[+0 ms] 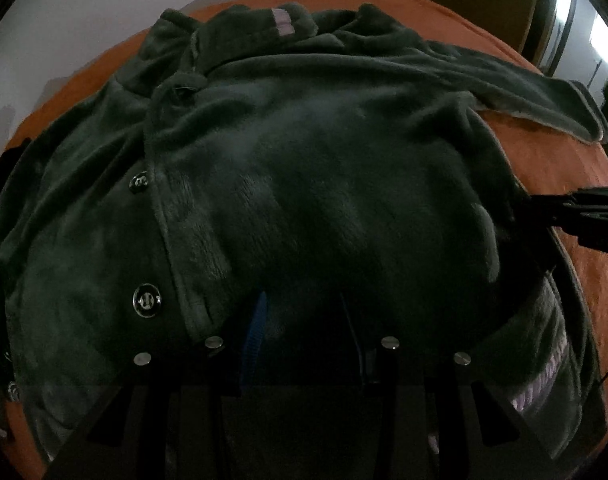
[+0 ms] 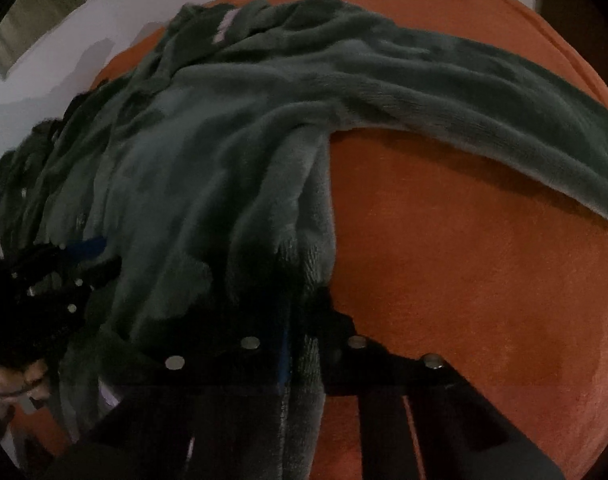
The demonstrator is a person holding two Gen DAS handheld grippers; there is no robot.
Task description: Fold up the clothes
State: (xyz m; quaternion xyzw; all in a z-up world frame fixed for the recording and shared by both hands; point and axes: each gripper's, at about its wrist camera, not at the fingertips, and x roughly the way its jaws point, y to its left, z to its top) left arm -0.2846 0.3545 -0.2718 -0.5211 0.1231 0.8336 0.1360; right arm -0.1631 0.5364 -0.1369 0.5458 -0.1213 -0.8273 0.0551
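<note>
A dark green fleece button-up top [image 1: 304,160] lies spread on an orange bedcover [image 1: 563,208], collar at the far side, one sleeve [image 1: 523,88] stretched to the right. My left gripper [image 1: 304,320] is at the near hem with fabric between its fingers, one finger with blue tape [image 1: 256,332]. My right gripper [image 2: 300,340] grips the top's side edge [image 2: 304,360], jaws close together on the cloth. The right gripper also shows in the left wrist view [image 1: 575,212], and the left gripper in the right wrist view [image 2: 64,272]. The sleeve [image 2: 483,100] crosses the bedcover [image 2: 463,280].
A white wall [image 1: 84,20] stands behind the bed. A bright window or door [image 1: 583,32] is at the far right. A framed panel [image 2: 36,12] hangs on the wall at upper left.
</note>
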